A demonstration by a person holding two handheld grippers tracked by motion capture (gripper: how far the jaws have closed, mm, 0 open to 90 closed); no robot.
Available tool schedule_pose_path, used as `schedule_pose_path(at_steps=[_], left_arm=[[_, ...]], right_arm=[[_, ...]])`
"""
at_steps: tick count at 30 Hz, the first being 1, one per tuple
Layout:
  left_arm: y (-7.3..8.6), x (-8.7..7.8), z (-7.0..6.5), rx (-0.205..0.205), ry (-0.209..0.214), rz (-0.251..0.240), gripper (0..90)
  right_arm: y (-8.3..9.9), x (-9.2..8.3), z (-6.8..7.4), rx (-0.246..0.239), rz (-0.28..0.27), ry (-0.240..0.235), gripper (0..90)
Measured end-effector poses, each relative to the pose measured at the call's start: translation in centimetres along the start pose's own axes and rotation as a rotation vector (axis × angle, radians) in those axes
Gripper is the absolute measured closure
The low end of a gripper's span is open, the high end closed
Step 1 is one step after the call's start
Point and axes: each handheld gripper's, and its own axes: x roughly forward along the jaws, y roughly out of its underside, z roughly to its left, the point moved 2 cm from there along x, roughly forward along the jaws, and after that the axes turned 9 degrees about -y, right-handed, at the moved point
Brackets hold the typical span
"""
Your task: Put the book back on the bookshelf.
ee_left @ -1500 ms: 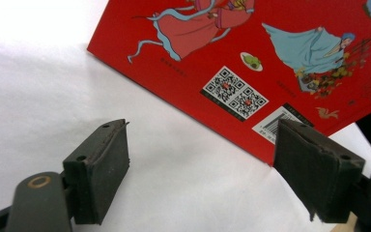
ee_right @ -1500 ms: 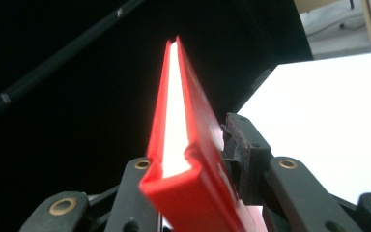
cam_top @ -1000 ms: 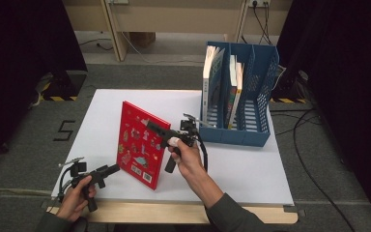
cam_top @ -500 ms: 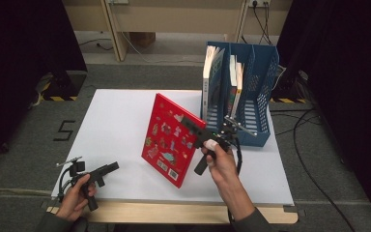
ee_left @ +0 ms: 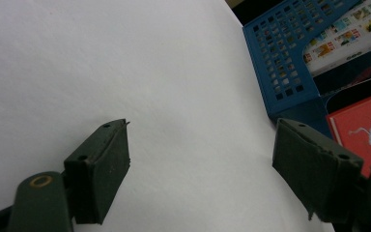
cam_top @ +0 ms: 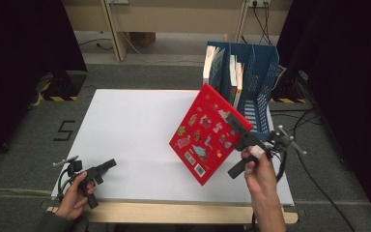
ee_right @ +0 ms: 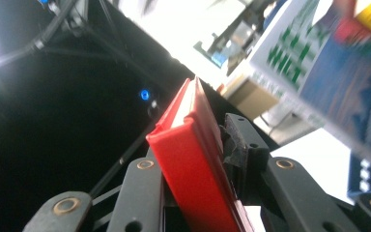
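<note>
My right gripper [cam_top: 239, 129] is clamped on the red book [cam_top: 205, 133], holding it tilted off the table [cam_top: 125, 125]; my left gripper [cam_top: 107, 166] rests low, jaws apart.

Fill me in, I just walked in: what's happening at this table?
A person is working with a tool in each hand. The right tool is shut on a red book, holding it tilted in the air beside the blue file rack, where other books already stand. The left tool rests open near the table's front left corner, holding nothing.
</note>
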Motion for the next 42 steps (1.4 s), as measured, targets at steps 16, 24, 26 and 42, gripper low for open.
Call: schedule_pose_path(at_steps=[16,24,26,42], left_arm=[[1.0,1.1,-2.4,0.571,-0.244,-0.002,15.5],[1.9,1.7,-2.6,0.768,-0.333,0.02,14.9],[2.0,1.8,-2.7,0.784,-0.342,0.022,14.5],[2.1,1.7,-2.7,0.778,-0.33,0.028,14.2]], right_arm=[[-5.5,-7.7,0.8,-0.035,-0.235,0.05,70.4],[-7.8,-10.1,1.0,-0.058,-0.318,0.076,70.3],[-8.2,-10.4,0.6,-0.06,-0.336,0.091,70.2],[-11.2,-8.8,-2.1,-0.026,-0.389,0.151,71.4]])
